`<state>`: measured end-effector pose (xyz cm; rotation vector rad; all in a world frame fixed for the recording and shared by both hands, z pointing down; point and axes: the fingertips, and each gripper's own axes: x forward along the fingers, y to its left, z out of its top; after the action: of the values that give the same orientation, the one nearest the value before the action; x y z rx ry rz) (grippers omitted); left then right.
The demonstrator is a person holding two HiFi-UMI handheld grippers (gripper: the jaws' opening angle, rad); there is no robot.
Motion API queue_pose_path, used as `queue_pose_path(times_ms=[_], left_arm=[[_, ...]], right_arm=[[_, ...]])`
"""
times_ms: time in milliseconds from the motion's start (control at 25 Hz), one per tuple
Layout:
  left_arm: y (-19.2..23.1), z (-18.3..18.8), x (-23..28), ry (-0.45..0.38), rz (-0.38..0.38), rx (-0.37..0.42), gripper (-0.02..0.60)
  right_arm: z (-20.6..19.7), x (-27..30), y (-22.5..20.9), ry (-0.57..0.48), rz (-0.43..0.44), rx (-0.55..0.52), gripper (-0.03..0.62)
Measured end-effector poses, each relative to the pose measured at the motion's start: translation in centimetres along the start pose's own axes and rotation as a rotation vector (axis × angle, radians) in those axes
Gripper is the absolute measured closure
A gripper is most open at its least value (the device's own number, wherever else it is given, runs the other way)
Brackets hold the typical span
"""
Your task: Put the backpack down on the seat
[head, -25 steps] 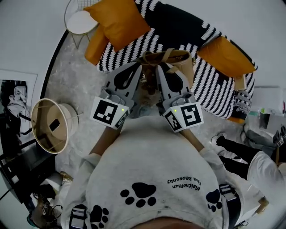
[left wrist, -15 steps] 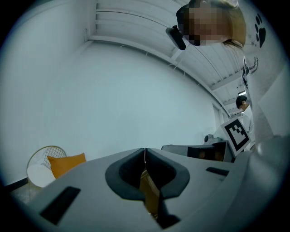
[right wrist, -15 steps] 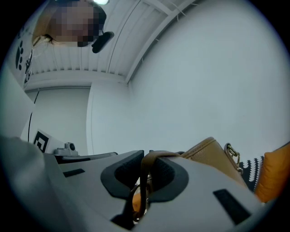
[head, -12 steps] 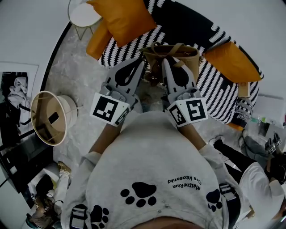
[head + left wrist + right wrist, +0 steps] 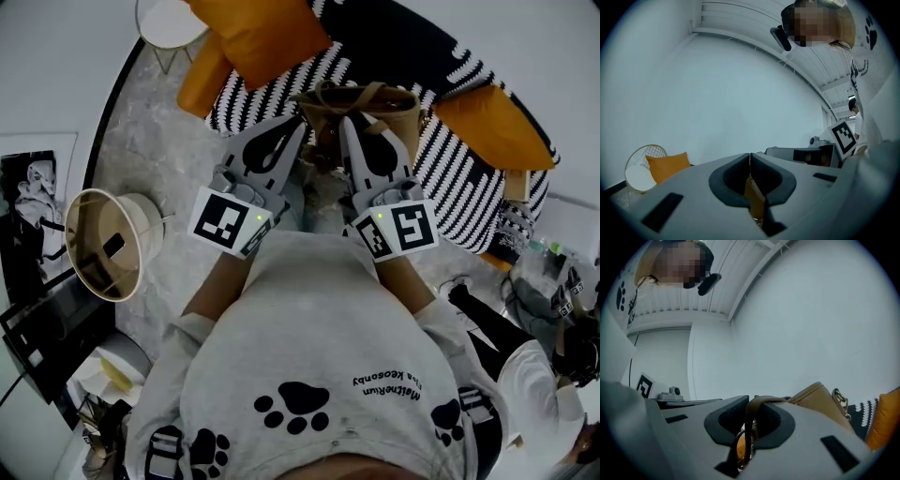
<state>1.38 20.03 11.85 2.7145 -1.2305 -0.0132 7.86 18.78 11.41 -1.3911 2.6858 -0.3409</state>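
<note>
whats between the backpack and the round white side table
The head view shows two orange cushions there, a large cushion and a smaller cushion, between the backpack and the side table.

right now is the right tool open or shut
Shut: the right tool pinches the brown backpack strap between its jaws.

Looking smooth and softly matt across the tan leather-look backpack [image 5: 398,108], glinting on its small metal ring clasp [image 5: 839,397], showing coarse knit on the black-and-white striped cloth seat [image 5: 459,187], plain matt weave on the orange cloth cushion [image 5: 258,33].
</note>
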Motion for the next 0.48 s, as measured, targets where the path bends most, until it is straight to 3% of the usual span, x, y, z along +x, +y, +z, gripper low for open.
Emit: queue_pose_path(times_ms=[480], left_arm=[[8.5, 0.9, 6.1, 0.039, -0.049, 0.010, 0.560]], right_arm=[[0.0, 8.9, -2.9, 0.033, -0.005, -0.006, 0.536]])
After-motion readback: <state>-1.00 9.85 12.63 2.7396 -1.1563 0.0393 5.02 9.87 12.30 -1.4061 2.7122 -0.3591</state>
